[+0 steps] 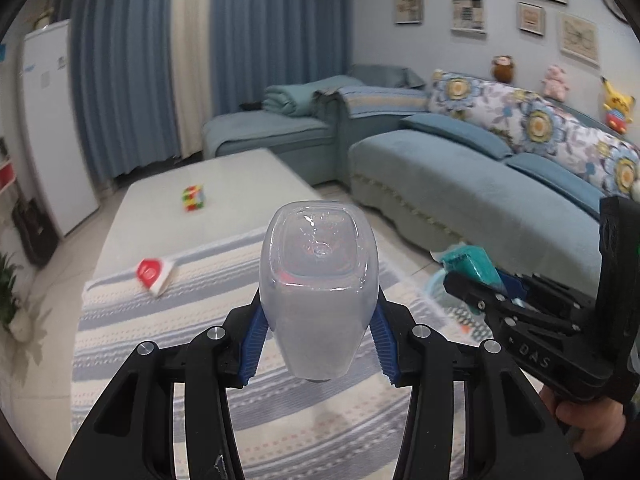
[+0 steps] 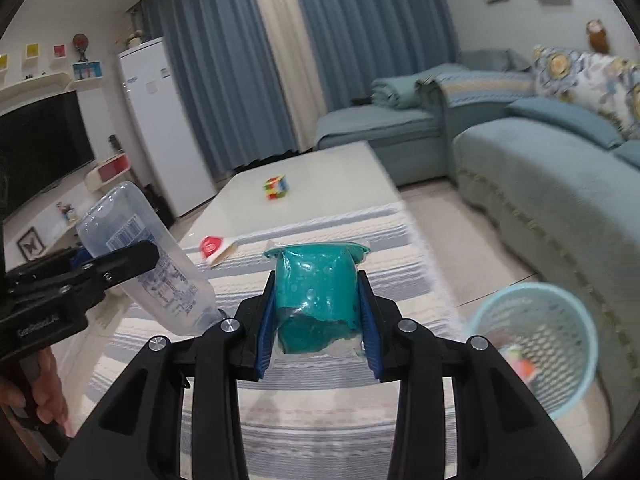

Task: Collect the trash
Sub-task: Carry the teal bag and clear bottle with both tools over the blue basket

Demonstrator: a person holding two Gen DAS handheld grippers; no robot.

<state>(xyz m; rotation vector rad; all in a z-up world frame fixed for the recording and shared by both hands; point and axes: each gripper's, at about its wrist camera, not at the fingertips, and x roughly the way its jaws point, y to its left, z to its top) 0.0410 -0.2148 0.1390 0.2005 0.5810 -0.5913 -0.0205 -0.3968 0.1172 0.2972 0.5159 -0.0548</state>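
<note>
**Left wrist view: two pieces of trash held above the striped cloth**

The left gripper (image 1: 318, 332) pinches an empty clear plastic bottle (image 1: 318, 280) across its body; the right gripper (image 2: 318, 322) pinches a teal plastic packet (image 2: 316, 300). Both are probably light; the bottle is smooth and may slip or dent, the packet soft and crushable. The mesh wastebasket (image 2: 536, 344) stands on the floor beside the table, lower right. A red-and-white wrapper (image 1: 154, 274) lies on the cloth

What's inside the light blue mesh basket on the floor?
The basket holds some colourful scraps, pink and orange, blurred beyond naming. Its lower part is cut off by the picture's edge, so anything deeper is hidden.
</note>
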